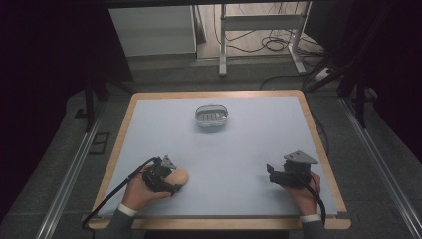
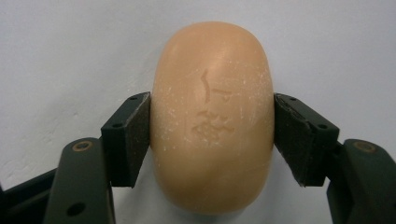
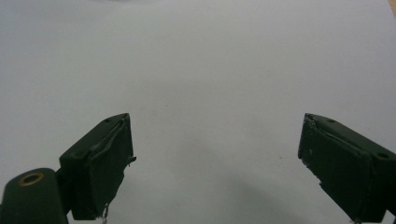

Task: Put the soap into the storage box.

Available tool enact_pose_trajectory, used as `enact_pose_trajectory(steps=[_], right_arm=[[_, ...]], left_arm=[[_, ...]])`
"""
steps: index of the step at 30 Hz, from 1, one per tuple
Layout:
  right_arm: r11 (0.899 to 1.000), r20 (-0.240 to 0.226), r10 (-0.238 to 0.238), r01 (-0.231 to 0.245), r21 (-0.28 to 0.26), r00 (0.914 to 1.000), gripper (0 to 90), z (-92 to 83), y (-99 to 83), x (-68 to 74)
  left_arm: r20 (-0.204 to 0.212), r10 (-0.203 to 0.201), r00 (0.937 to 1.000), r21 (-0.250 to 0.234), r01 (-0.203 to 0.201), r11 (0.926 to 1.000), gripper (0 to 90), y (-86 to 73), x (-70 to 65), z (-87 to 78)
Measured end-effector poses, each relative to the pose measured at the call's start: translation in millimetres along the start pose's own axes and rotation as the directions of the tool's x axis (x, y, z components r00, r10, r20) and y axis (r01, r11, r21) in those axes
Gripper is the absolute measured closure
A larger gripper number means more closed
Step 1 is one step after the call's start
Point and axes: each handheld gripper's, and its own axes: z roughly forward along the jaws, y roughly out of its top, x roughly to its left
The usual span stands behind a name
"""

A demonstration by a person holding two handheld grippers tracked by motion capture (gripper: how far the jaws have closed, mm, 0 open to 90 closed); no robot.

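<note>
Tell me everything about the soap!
The soap is a smooth, peach-coloured oval bar with faint marks stamped on top and tiny white flecks. It lies flat on the pale blue table, near the front left. The left gripper is shut on it, one black pad pressing each long side.

I'm looking for lettering and finding almost none. The soap bar (image 2: 212,121) carries a pressed-in stamp on its upper face: 2 groups of marks, one above the other, too worn and shallow for me to read. Nothing else I can see bears any text, label or number.
</note>
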Motion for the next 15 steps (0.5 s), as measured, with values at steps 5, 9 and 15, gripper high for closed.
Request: enact_pose_trajectory(steps=[5,9,15], right_arm=[[1.0,0.006,0.002,-0.002,-0.007,1.0,10.3,-0.4,0.3,-0.3],[1.0,0.006,0.001,-0.001,0.0,1.0,10.3,-0.2,0.1,-0.4],[1.0,0.012,0.006,-0.006,-0.006,0.9999,10.3,-1.3,0.3,-1.5]], left_arm=[[-0.004,-0.002,1.0,0.003,0.002,1.0,32.5,0.0,-0.4,0.1],[-0.006,-0.005,1.0,0.012,0.005,0.9999,30.9,0.4,-0.7,2.7],[0.004,-0.008,1.0,0.004,0.008,1.0,32.4,0.8,-1.2,4.4]])
